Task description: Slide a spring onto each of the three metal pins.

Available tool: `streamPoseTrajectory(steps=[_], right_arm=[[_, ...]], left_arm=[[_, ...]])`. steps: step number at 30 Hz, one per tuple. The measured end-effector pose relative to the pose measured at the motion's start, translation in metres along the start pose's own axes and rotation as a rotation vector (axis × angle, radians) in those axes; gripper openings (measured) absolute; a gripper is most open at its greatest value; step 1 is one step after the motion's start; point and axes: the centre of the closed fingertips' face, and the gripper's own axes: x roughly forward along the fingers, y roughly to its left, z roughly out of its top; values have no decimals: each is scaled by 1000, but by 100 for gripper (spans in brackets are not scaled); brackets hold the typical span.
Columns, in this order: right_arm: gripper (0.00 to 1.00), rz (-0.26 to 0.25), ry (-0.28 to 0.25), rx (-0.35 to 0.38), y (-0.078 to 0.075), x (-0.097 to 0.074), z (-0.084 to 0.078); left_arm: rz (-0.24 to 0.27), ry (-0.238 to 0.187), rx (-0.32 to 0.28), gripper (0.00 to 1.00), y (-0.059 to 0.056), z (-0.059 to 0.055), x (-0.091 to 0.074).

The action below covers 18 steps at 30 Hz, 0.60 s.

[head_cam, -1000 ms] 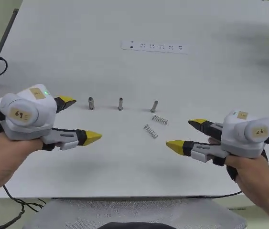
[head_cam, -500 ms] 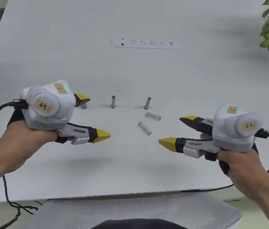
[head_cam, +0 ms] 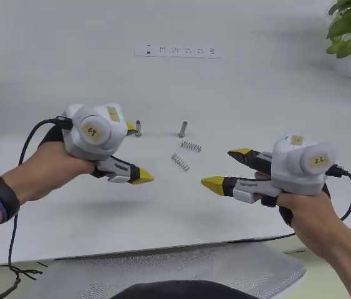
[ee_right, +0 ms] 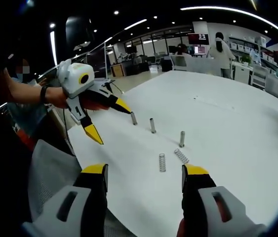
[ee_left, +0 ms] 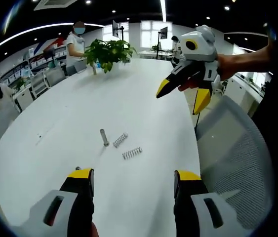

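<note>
Head view: my yellow-tipped left gripper [head_cam: 139, 152] and right gripper [head_cam: 224, 167] both gape wide, empty, flanking two small coiled steel springs [head_cam: 191, 146] lying just beside the rightmost upright metal pin [head_cam: 182, 129].

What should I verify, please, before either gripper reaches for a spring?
1. Left gripper open and empty: ok.
2. Right gripper open and empty: ok.
3. Two small coiled metal springs, far spring and near spring, lie loose and apart on the white table: ok.
4. Three short grey metal pins stand upright, left pin, middle pin, right pin: ok.
5. Path from the right gripper to the near spring free of obstacles: ok.
6. Left pin already carries a spring: cannot tell.
</note>
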Motion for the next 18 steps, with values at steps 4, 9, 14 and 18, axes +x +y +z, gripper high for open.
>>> streamPoseTrajectory(steps=[4,9,14,18], right_arm=[[59,-6,-3,4,-1,-2,0],[59,-6,-2,8,-1,-2,0],[60,-8,1,13,-2,-3,-2],[60,-7,6,18,-3,-4,-5]], left_arm=[[-27,14,29,61,0,3,13],[-64,36,53,60,-1,4,32],[-96,62,70,58,-2,0,49],[-117,76,70,57,-2,-3,63]])
